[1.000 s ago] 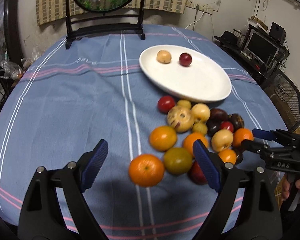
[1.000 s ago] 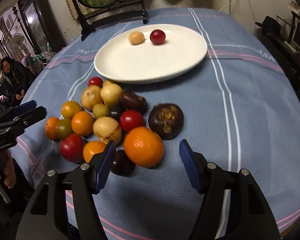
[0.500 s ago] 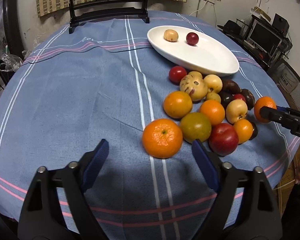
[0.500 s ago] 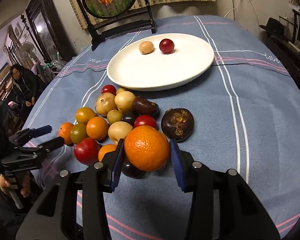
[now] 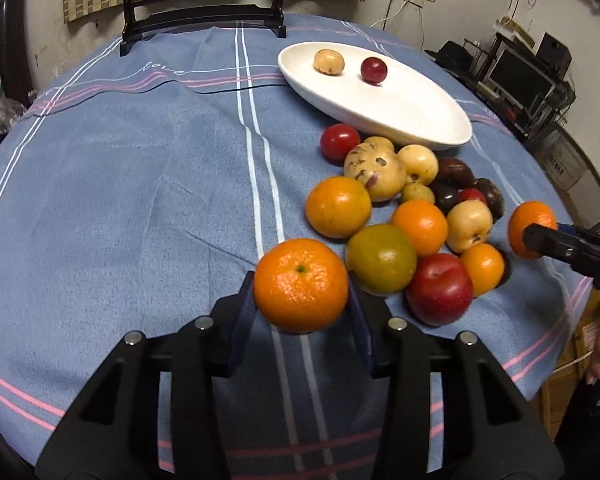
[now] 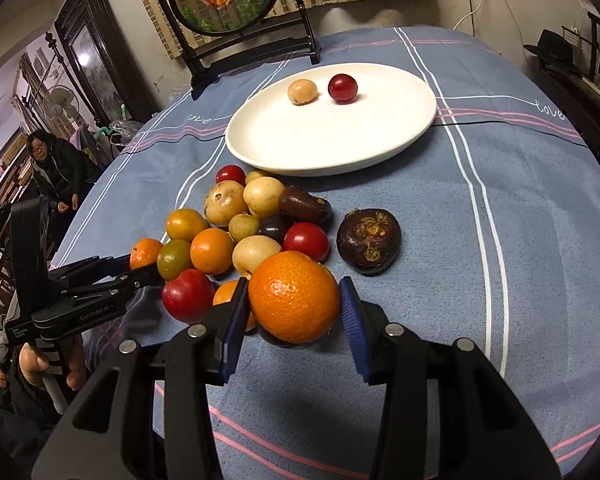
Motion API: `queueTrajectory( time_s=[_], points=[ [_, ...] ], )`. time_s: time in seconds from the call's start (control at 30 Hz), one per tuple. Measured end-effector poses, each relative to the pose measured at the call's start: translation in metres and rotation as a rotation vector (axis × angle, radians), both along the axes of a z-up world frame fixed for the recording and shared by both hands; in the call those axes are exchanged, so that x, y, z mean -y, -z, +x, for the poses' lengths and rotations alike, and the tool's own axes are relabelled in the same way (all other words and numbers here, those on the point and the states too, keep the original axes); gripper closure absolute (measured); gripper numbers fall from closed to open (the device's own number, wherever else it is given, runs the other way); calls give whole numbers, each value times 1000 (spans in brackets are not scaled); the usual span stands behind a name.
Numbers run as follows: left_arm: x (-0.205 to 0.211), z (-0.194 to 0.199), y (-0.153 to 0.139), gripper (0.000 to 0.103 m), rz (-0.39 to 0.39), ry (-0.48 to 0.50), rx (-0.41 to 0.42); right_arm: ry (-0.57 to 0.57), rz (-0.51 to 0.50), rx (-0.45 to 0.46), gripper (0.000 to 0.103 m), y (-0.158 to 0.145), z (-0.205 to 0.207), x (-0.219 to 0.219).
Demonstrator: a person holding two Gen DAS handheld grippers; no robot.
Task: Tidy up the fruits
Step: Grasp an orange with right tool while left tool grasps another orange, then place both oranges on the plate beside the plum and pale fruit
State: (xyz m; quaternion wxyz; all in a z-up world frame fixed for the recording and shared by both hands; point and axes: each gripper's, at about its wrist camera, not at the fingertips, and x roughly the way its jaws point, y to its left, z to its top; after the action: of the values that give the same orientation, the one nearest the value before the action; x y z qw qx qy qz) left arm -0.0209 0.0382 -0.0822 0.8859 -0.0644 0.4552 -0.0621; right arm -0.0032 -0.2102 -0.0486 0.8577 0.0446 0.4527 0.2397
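Trouble could come from either round, dimpled orange mandarin slipping: each is pinched only at its sides by narrow blue pads, so a tilt or quick swing toward the shallow white oval plate (image 6: 256, 152) might roll one out onto the blue striped cloth of the bench (image 5: 140, 168) or into the heaped fruit pile (image 6: 244, 224). The left tongs (image 5: 301, 312) are clenched on one mandarin (image 5: 301, 285), sitting between their tips; the right tongs (image 6: 294, 314) grasp the other mandarin (image 6: 294, 296) likewise, just beside the pile.
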Motion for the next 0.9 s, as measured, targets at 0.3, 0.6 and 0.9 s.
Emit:
queueTrajectory(
  time_s=[0.3,0.6,0.9],
  points=[
    [2,-10,-25,60,-9,11,58,-7,1,5,58,1,0,-2],
    [17,26,-47,59,-12,65,53,-31,-33,40,58,-10,21,-7],
    [43,161,-75,59,31,112,31,12,-135,109,58,-35,132,-18]
  ],
)
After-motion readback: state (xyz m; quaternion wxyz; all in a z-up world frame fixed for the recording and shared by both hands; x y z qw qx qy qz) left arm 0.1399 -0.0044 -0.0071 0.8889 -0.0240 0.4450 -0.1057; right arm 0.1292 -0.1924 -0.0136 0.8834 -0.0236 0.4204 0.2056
